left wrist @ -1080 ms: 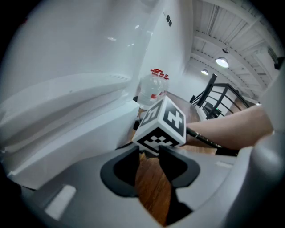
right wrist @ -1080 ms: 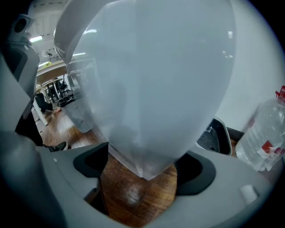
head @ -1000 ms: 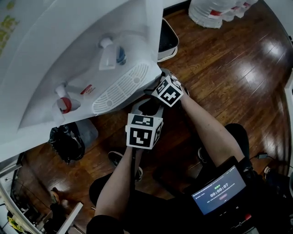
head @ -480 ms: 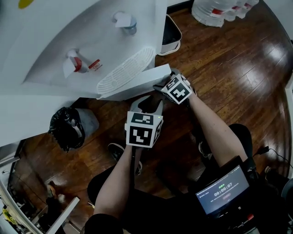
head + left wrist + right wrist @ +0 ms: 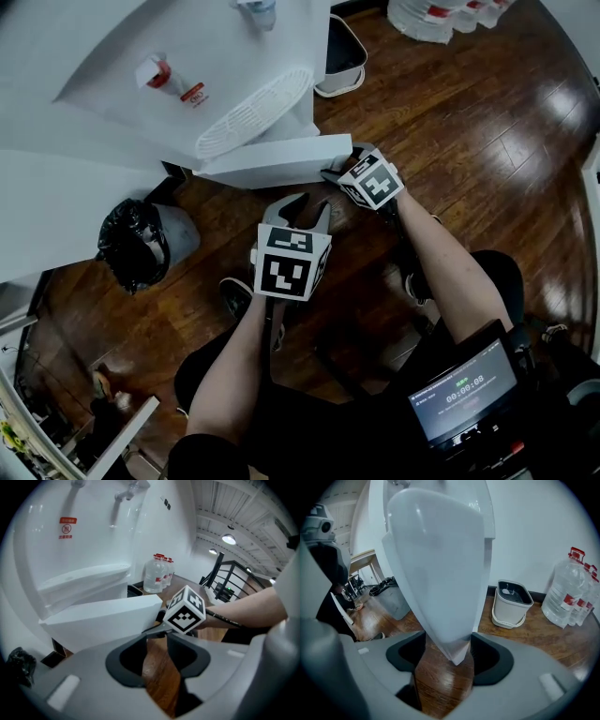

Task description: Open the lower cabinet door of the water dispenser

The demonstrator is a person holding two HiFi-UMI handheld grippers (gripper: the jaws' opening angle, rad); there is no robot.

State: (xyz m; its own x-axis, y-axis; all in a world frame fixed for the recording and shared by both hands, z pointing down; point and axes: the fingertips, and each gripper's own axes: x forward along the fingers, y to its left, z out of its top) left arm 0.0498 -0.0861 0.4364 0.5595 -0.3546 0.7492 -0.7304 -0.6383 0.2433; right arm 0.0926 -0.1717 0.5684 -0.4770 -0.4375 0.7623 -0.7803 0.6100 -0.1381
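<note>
The white water dispenser (image 5: 187, 56) stands at the upper left of the head view. Its lower cabinet door (image 5: 272, 161) is swung out over the wood floor. My right gripper (image 5: 339, 169) is at the door's free end. In the right gripper view the door's edge (image 5: 440, 573) sits between the jaws of the right gripper (image 5: 449, 644), which have just been closing and now touch it on both sides. My left gripper (image 5: 307, 208) hangs below the door, open. Only floor shows between its jaws in the left gripper view (image 5: 156, 641), with the door (image 5: 103, 618) ahead.
A bin lined with a black bag (image 5: 136, 246) stands left of the dispenser. A small white bin (image 5: 342, 56) and several water bottles (image 5: 441, 14) stand by the wall to its right. The person's legs and shoes are below the grippers.
The door has swung further out from the dispenser with the right gripper at its end. Both grippers have drawn back from the cabinet toward the person.
</note>
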